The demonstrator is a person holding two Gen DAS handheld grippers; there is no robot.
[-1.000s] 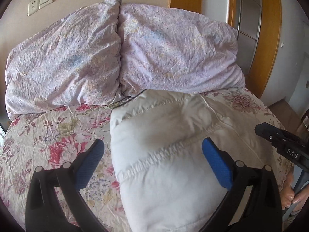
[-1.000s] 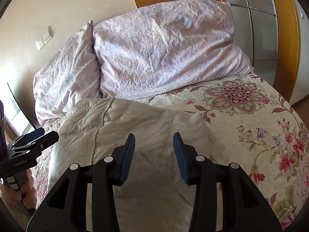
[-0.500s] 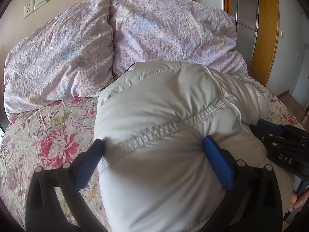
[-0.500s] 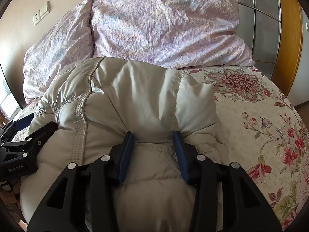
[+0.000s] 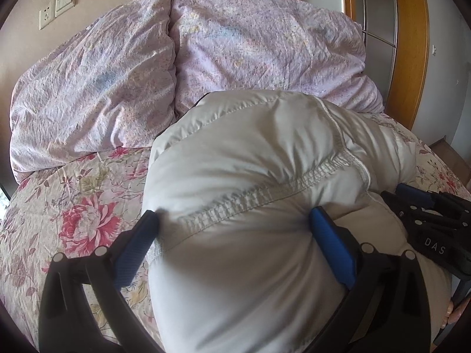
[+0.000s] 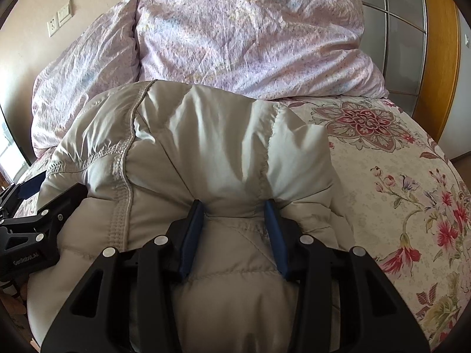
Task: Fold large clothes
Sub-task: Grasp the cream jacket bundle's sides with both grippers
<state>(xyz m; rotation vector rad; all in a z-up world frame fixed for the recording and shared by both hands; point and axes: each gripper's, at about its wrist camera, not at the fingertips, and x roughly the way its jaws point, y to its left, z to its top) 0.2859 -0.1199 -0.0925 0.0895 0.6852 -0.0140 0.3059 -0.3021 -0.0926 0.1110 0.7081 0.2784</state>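
Observation:
A puffy pale grey down jacket [image 5: 250,176] lies bunched on the flowered bed; it also shows in the right wrist view [image 6: 206,147]. My left gripper [image 5: 232,223] is wide open, its blue pads [image 5: 332,250] pressed against either side of a thick fold of the jacket. My right gripper [image 6: 235,209] is partly closed, its pads [image 6: 191,232] pinching a bulge of the jacket between them. Each gripper shows at the edge of the other's view.
Two lilac pillows [image 5: 97,82] [image 6: 250,35] lean against the wall at the head of the bed. The flowered bedspread [image 6: 397,176] extends right and left [image 5: 59,206] of the jacket. A wooden-framed wardrobe [image 6: 435,44] stands at the right.
Both grippers moved forward into the jacket, which has risen and bunched up between the fingers. The right gripper's fingers now hold a bulge of fabric.

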